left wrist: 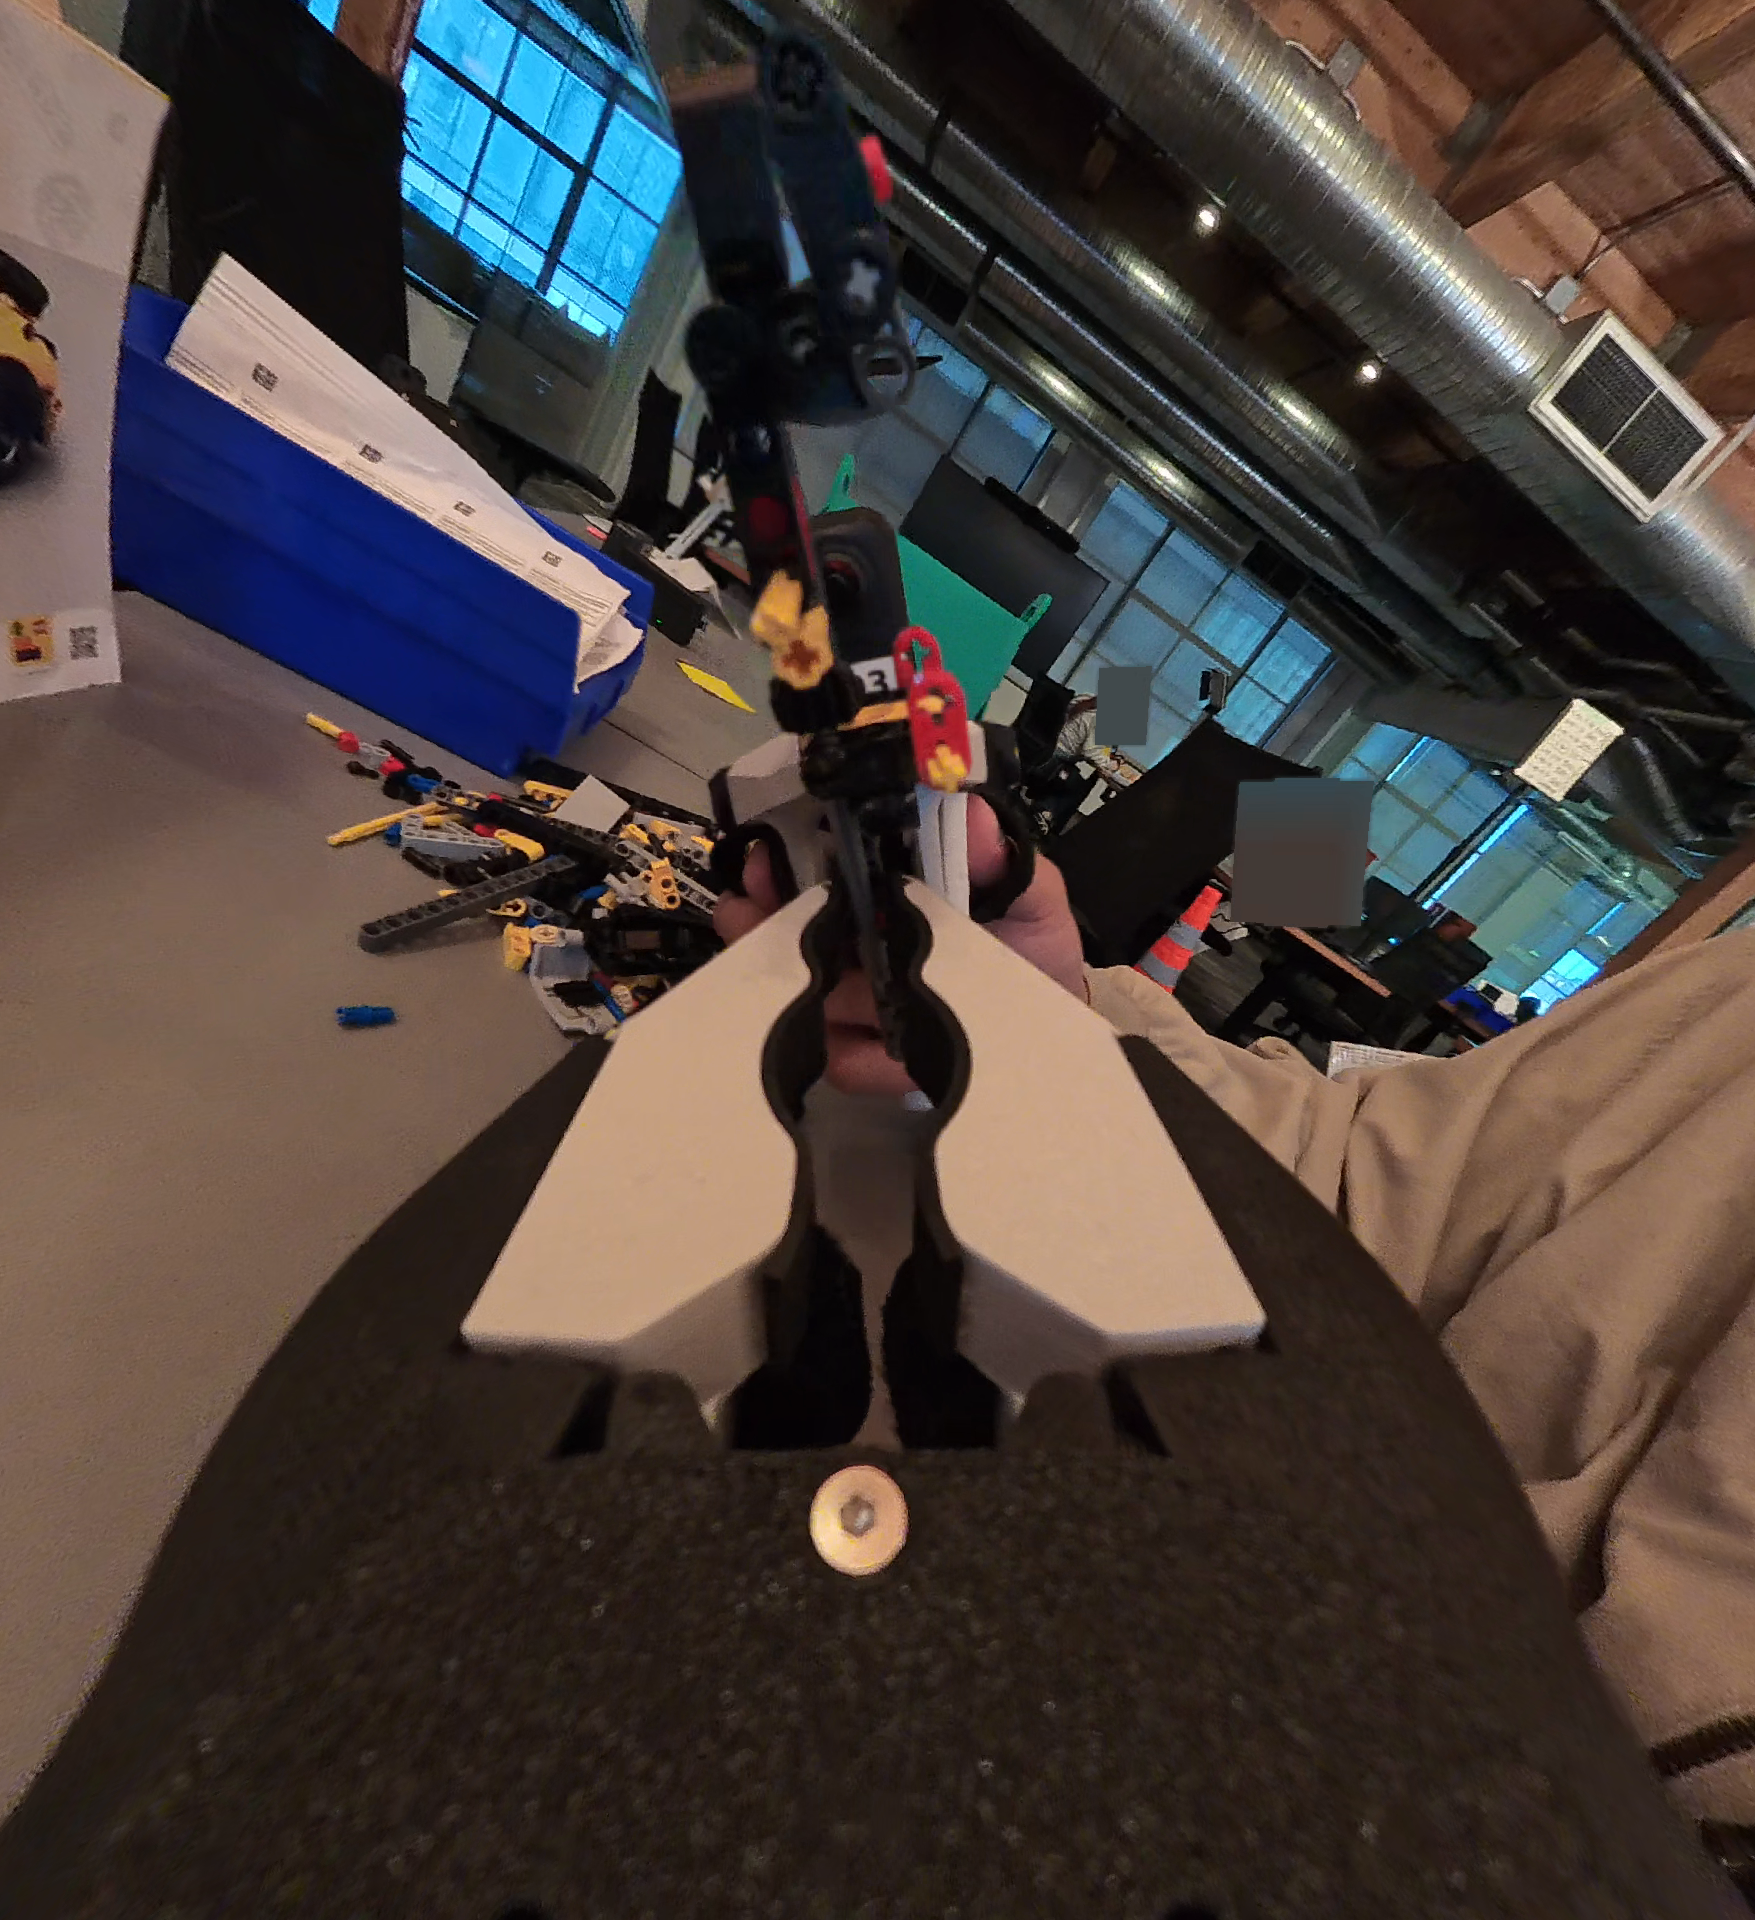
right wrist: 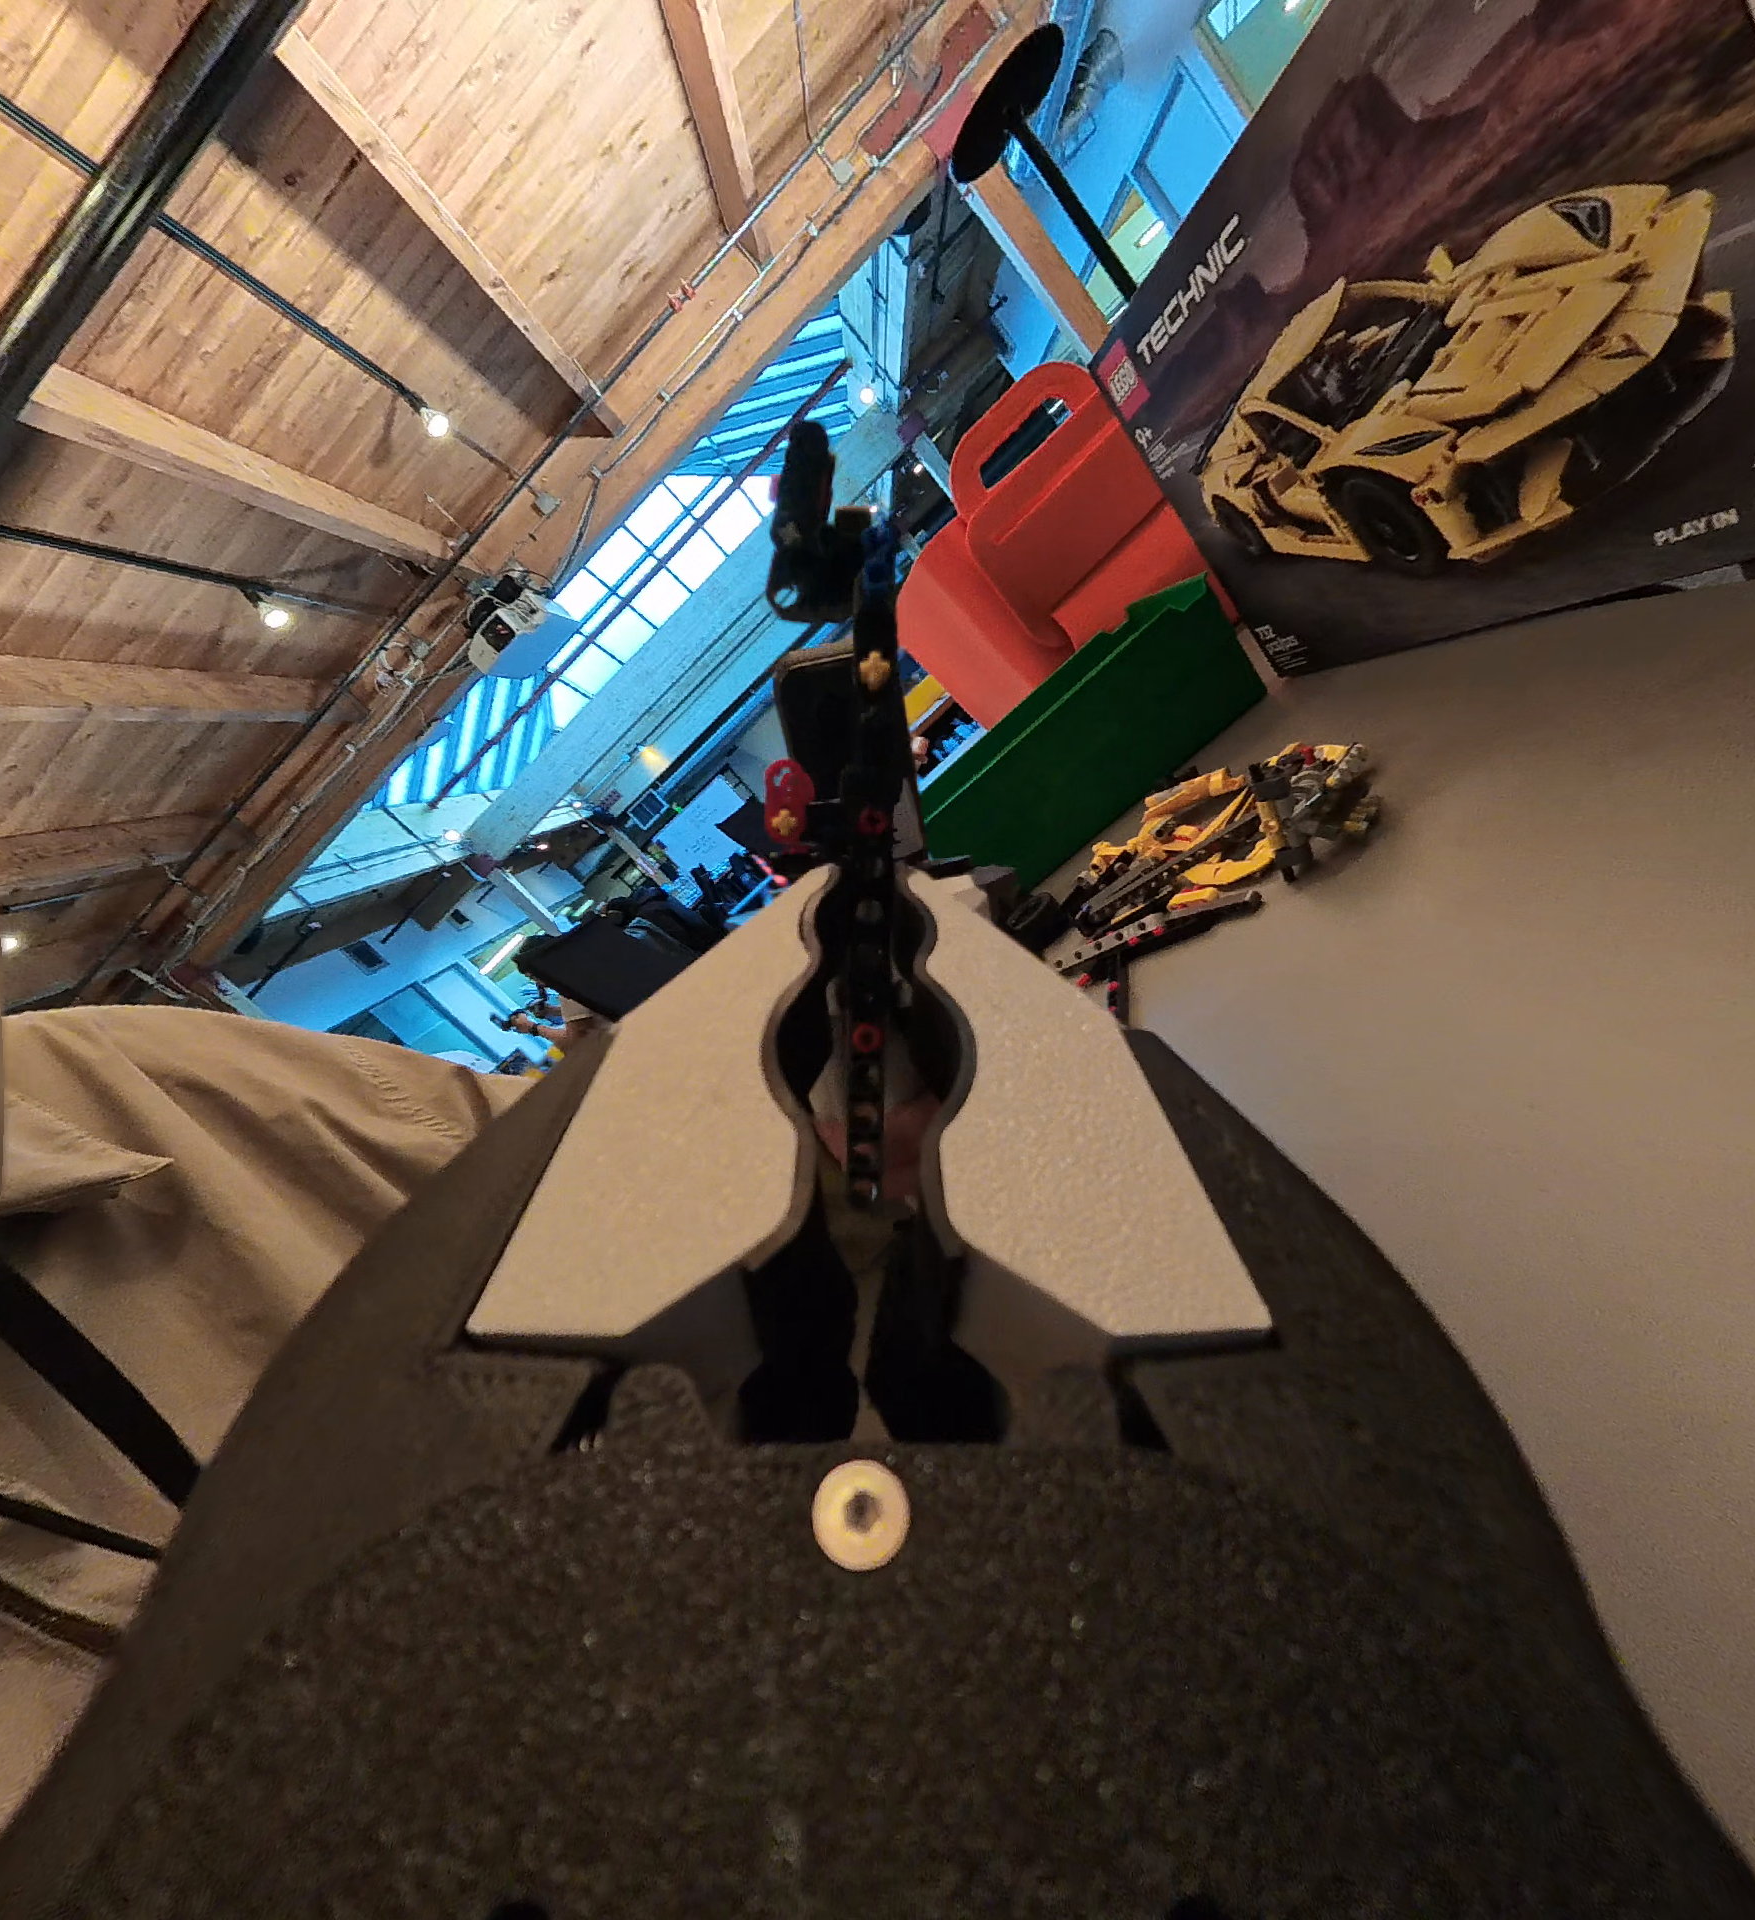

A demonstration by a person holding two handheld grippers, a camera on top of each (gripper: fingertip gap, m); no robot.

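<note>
A black toy-brick beam assembly [left wrist: 819,717] with yellow and red connectors is held up in the air above the grey table [left wrist: 177,1143]. My left gripper [left wrist: 865,896] is shut on its thin black lower end. The right gripper's white fingers [left wrist: 946,847] and a hand [left wrist: 1024,920] show just behind it. In the right wrist view my right gripper [right wrist: 865,883] is shut on the same assembly, on a black holed beam [right wrist: 868,997] with red pins. The beam runs up past the fingertips to a dark jointed part [right wrist: 802,520].
A pile of loose black, yellow and grey pieces [left wrist: 561,873] and a blue pin [left wrist: 366,1015] lie by a blue bin [left wrist: 333,561] with papers. A yellow part-built model [right wrist: 1226,842], green bin [right wrist: 1091,748], red container [right wrist: 1039,540] and car box [right wrist: 1475,343] stand right. A beige sleeve [left wrist: 1527,1247] is close. The tips of both grippers are at nearly the same place.
</note>
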